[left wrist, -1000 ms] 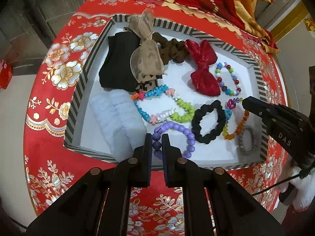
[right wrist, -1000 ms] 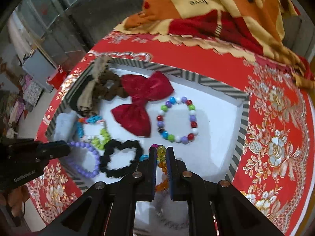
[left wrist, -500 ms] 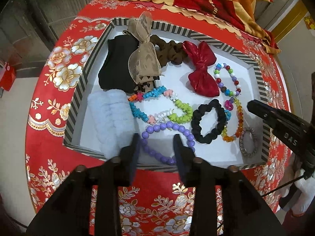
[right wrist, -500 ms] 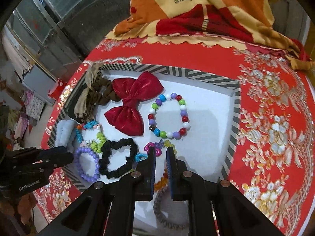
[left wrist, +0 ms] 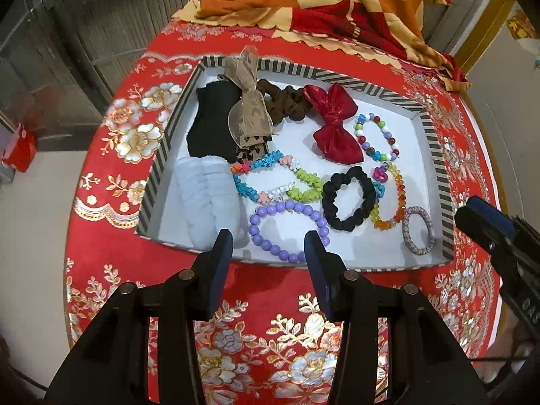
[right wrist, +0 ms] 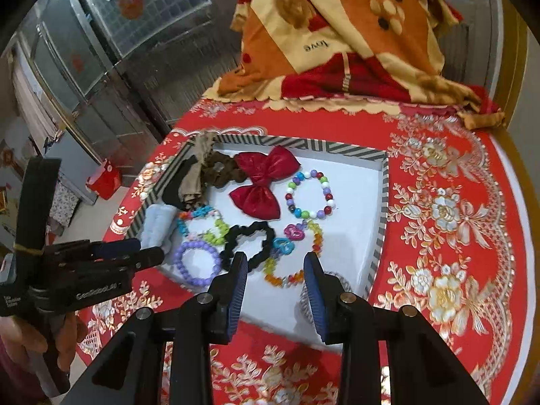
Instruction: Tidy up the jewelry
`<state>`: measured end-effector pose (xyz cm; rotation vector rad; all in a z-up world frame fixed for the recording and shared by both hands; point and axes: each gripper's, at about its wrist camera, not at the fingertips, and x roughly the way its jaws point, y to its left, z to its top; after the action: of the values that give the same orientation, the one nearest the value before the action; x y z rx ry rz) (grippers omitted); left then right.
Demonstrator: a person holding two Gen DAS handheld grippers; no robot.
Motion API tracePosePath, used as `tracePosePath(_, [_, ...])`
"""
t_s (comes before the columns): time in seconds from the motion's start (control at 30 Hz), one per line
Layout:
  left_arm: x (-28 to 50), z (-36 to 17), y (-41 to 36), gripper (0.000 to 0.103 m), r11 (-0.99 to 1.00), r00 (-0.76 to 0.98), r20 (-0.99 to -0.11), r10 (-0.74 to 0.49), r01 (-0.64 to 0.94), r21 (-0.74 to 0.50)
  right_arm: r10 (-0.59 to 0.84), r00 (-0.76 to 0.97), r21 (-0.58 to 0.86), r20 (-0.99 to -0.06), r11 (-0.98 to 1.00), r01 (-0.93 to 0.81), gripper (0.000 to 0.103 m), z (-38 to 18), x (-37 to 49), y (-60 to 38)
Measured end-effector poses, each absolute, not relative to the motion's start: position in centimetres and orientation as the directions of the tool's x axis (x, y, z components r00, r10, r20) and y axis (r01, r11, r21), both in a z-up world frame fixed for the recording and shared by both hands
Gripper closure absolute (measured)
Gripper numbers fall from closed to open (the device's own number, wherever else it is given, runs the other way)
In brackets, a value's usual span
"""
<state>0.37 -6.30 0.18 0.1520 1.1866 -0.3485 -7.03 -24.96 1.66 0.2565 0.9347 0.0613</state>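
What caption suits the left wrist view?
Open left claw hovers above purple bead bracelet in striped tray.

In the striped tray (left wrist: 435,155) — five bead bracelets (left wrist: 288,229), one grey braided band (left wrist: 418,231), two scrunchies (left wrist: 349,202), two bows (left wrist: 335,128) at twelve o'clock — plus two folded cloths (left wrist: 209,199).

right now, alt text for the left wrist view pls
The open left gripper hovers at the near edge of a striped tray on a red floral tablecloth, directly before a purple bead bracelet. Bracelets, scrunchies and bows fill the tray.
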Motion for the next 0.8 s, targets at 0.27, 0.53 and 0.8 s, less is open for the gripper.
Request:
tracePosePath(0.27, [-1.5, 2.2, -5.0, 0.06, 0.939, 0.404, -0.896, -0.183, 0.342, -0.037, 0.086, 0.628, 0.217, -0.774, 0.967, 0.135, 0.07, 2.2, -9.7, -23.2])
tracePosePath(0.53, [-2.9, 3.6, -3.9, 0.06, 0.938, 0.447, -0.875, -0.186, 0.347, -0.022, 0.11, 0.625, 0.255, -0.773, 0.955, 0.148, 0.063, 2.4, -11.0, -21.6])
tracePosePath(0.8, [-3.9, 4.7, -3.0, 0.06, 0.939, 0.487, -0.854, -0.185, 0.343, -0.008, 0.1, 0.636, 0.248, -0.765, 0.957, 0.148, 0.062, 3.5, -11.6, -20.5])
